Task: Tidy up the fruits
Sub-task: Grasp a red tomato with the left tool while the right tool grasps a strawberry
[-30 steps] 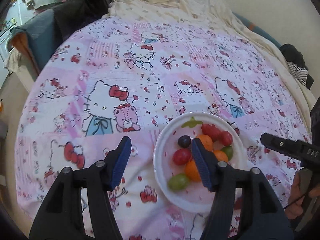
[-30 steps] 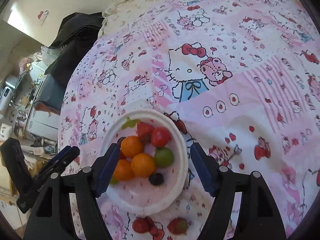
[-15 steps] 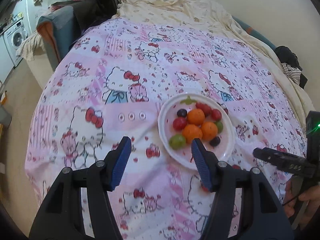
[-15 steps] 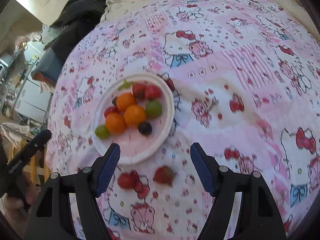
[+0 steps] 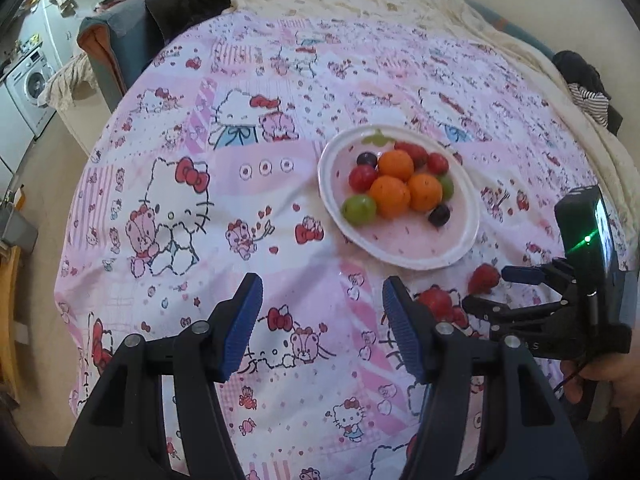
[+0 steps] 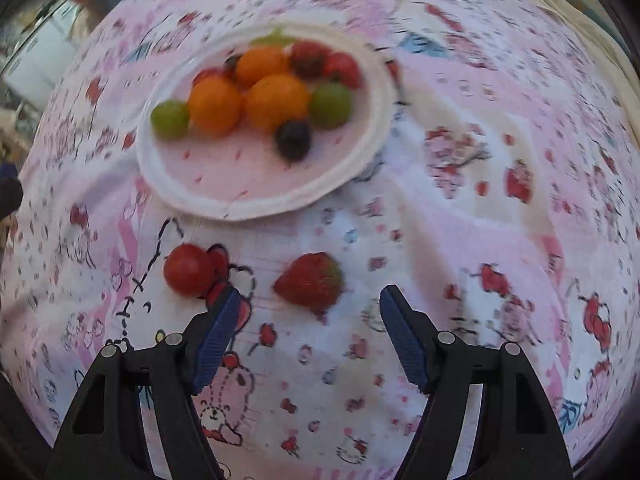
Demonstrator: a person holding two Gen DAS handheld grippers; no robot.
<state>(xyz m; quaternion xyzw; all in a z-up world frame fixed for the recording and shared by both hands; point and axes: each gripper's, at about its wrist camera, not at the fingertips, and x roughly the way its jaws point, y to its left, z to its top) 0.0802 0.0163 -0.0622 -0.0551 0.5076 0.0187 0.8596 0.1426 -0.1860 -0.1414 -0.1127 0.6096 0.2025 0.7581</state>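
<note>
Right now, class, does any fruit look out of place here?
Yes. A strawberry and a tomato lie on the sheet, just off the plate that holds all the other fruit. Nothing looks spilled or damaged.
</note>
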